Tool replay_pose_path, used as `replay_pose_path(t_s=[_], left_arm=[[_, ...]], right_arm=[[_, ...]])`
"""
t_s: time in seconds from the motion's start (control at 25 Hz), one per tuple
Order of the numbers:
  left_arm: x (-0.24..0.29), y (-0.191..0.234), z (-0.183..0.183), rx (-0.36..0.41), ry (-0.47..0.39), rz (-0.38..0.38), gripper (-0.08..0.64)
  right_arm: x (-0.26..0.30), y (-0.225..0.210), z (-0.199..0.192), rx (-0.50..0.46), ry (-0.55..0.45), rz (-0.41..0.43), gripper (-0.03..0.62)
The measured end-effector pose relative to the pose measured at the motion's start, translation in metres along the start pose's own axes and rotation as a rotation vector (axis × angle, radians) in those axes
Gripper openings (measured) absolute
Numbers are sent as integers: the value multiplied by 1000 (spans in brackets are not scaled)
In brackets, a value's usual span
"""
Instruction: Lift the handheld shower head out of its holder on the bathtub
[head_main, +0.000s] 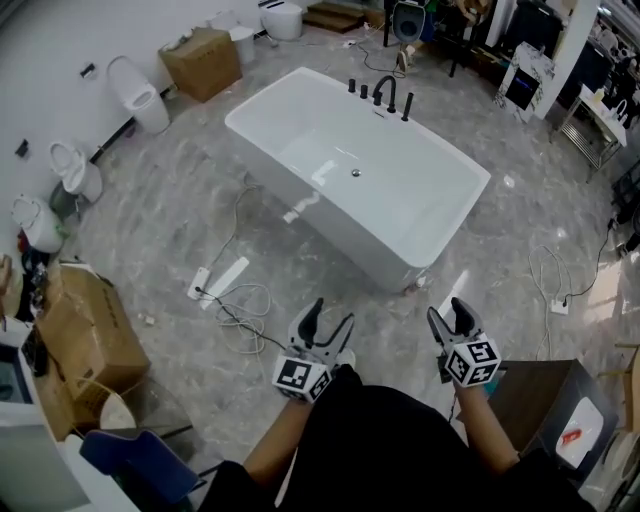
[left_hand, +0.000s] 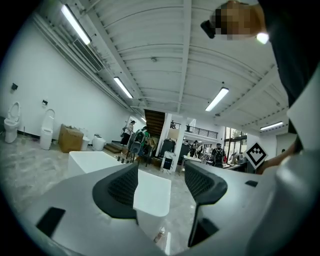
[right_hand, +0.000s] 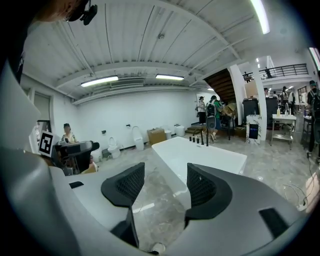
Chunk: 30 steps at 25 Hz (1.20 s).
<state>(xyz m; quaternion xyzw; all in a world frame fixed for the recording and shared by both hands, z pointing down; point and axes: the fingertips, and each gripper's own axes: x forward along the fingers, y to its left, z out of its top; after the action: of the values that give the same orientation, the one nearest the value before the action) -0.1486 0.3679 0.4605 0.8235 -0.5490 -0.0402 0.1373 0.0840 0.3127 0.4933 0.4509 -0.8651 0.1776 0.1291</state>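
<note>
Shower head (head_main: 407, 105) upright in holder on bathtub (head_main: 330, 215) far rim, well ahead of me. Right gripper (head_main: 448, 315) looks slightly nearer than left gripper (head_main: 330, 315). I hold both wide apart, empty.

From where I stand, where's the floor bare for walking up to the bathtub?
Bare grey marble floor lies between the white rectangular bathtub and the white cable at right. Crowded left: tangled cables and brown cardboard boxes.

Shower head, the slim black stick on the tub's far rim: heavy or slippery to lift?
Probably light: the shower head looks thin beside the bathtub. Its narrow upright shape may slip between jaws. Any hose is not visible, so drag is uncertain.
</note>
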Motion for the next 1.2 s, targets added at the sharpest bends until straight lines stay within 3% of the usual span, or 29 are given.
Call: replay_pose_path(t_s=[0.28,0.6,0.84,1.2], left_arm=[[20,54,14,-33,-5,22,273],[34,107,19,-29,14,9,275],[38,122,19,-41,-4,36,275],[57,130,5,-78,32,43,275]], right_arm=[[70,27,16,-4,72,66,241],[118,42,29,8,70,58,241],[129,38,16,33,97,53,241],[170,47,21,41,89,114,241]])
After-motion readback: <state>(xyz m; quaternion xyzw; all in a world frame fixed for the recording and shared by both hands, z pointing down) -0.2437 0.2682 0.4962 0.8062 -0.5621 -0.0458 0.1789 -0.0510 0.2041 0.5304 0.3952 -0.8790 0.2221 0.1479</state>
